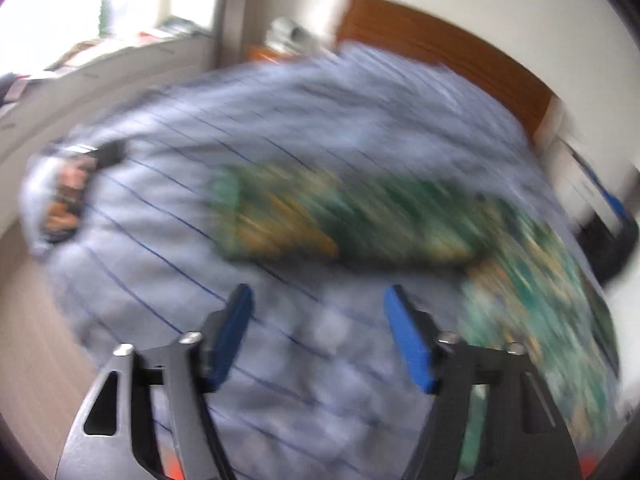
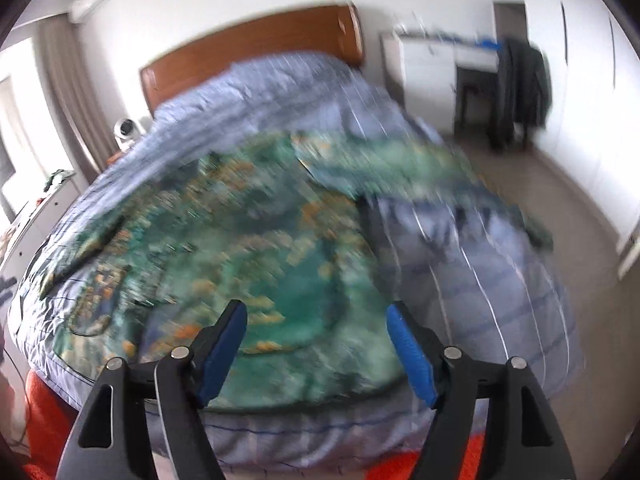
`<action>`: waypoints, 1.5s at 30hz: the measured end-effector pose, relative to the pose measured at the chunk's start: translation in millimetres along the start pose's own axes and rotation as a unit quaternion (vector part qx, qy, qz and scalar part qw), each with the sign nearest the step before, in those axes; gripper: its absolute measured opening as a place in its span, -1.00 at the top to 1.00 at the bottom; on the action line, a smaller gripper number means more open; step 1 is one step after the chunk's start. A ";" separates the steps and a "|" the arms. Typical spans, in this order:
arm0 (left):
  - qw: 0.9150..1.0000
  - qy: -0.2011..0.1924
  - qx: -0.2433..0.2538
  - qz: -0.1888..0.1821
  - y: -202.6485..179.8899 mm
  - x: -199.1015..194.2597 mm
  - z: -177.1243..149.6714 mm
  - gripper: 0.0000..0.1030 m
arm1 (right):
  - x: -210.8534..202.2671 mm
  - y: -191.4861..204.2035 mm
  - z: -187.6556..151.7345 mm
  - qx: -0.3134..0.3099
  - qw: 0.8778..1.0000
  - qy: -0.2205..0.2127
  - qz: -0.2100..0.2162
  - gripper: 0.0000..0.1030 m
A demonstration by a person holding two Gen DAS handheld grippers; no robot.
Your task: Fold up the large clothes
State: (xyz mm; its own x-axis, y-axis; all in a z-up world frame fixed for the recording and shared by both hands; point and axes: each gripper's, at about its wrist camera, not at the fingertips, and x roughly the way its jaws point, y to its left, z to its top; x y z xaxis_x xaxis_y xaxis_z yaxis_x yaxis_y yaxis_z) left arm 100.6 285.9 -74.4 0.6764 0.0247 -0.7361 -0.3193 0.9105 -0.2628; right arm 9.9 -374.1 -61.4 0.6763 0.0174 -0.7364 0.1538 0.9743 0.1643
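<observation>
A large green garment with orange and yellow pattern (image 2: 240, 248) lies spread flat on a bed. In the left wrist view it (image 1: 360, 216) lies ahead and to the right, blurred by motion. My left gripper (image 1: 318, 300) is open and empty, above the blue-grey striped bedcover (image 1: 160, 200), short of the garment. My right gripper (image 2: 316, 316) is open and empty, above the garment's near edge. One part of the garment (image 2: 400, 164) stretches toward the bed's right side.
A wooden headboard (image 2: 248, 48) stands at the far end of the bed. A white desk with a dark chair (image 2: 516, 92) stands at the right wall. A white dresser (image 1: 120, 68) runs along the left by the window. An orange cloth (image 2: 52, 412) shows under the bed's near edge.
</observation>
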 end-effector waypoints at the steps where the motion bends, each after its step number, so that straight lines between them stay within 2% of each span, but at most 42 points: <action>1: 0.999 0.022 0.017 -0.029 -10.9 5.8 -8.6 -0.55 | 8.1 -12.5 -2.0 0.017 1.000 0.019 0.002 -0.44; 3: 0.990 0.079 0.065 -0.096 -52.4 22.7 -35.2 -0.55 | 19.5 -30.0 -7.1 0.043 0.998 0.042 0.012 -0.44; 5: 0.981 0.113 0.100 -0.125 -84.4 38.3 -54.4 -0.55 | 31.3 -41.5 -10.0 0.060 0.996 0.062 0.031 -0.44; 7: 0.975 0.136 0.125 -0.126 -109.0 59.2 -67.3 -0.56 | 42.4 -46.6 -9.6 0.058 0.995 0.071 0.042 -0.44; 9: 0.970 0.165 0.126 -0.126 -119.3 80.0 -74.2 -0.63 | 57.8 -50.0 -9.5 0.053 0.993 0.091 0.055 -0.44; 12: 0.960 0.216 0.123 -0.127 -125.7 101.2 -90.7 -0.57 | 82.4 -53.8 -12.3 0.052 0.987 0.128 0.080 -0.45; 13: 0.960 0.214 0.129 -0.125 -127.7 93.4 -95.4 -0.46 | 88.1 -52.6 -14.3 0.051 0.985 0.137 0.089 -0.44; 14: 0.959 0.212 0.139 -0.125 -131.2 91.5 -97.8 0.02 | 88.8 -52.0 -15.9 0.051 0.985 0.139 0.093 -0.29; 15: 0.956 0.214 0.146 -0.134 -133.8 88.7 -98.4 0.43 | 88.8 -49.2 -16.7 0.049 0.983 0.140 0.105 0.21; 17: 0.955 0.210 0.151 -0.142 -138.1 81.2 -97.8 0.65 | 86.5 -39.6 -16.7 0.034 0.982 0.145 0.116 0.53; 18: 0.955 0.210 0.150 -0.143 -138.4 78.9 -95.3 0.69 | 85.1 -35.4 -16.2 0.030 0.983 0.144 0.111 0.65; 20: 0.955 0.212 0.149 -0.147 -135.9 75.9 -93.5 0.70 | 81.1 -27.4 -14.6 0.026 0.984 0.141 0.107 0.70; 26: 0.955 0.210 0.141 -0.155 -126.5 64.0 -90.6 0.70 | 54.4 -10.2 -10.0 0.013 0.985 0.129 0.117 0.72; 31: 0.954 0.215 0.144 -0.148 -118.3 56.4 -83.7 0.70 | 45.3 -9.9 -26.2 0.021 0.980 0.153 0.126 0.72; 35: 0.955 0.219 0.143 -0.141 -118.8 59.4 -84.4 0.66 | 43.0 -9.5 -39.7 0.028 0.977 0.166 0.129 0.72; 37: 0.957 0.211 0.158 -0.116 -125.6 66.8 -86.7 0.48 | 50.4 -11.4 -42.7 0.022 0.982 0.156 0.106 0.66; 40: 0.963 0.174 0.199 -0.057 -142.8 66.3 -89.1 -0.05 | 64.6 -17.8 -39.9 0.020 0.986 0.153 0.069 0.22; 41: 0.964 0.164 0.203 -0.053 -145.0 61.9 -88.7 -0.20 | 65.9 -16.8 -39.5 0.017 0.986 0.152 0.060 0.02; 45: 0.974 0.104 0.191 -0.063 -151.7 30.5 -73.9 -0.60 | 43.4 -16.9 -33.6 -0.002 0.995 0.098 0.021 -0.14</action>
State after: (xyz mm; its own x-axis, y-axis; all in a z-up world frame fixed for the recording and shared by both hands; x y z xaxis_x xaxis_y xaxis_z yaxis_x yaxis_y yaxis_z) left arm 120.6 118.0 -103.1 0.5331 -0.1460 -0.8333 0.0546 0.9889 -0.1383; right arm 12.4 -382.3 -118.2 0.5287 0.1021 -0.8426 0.1246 0.9726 0.1961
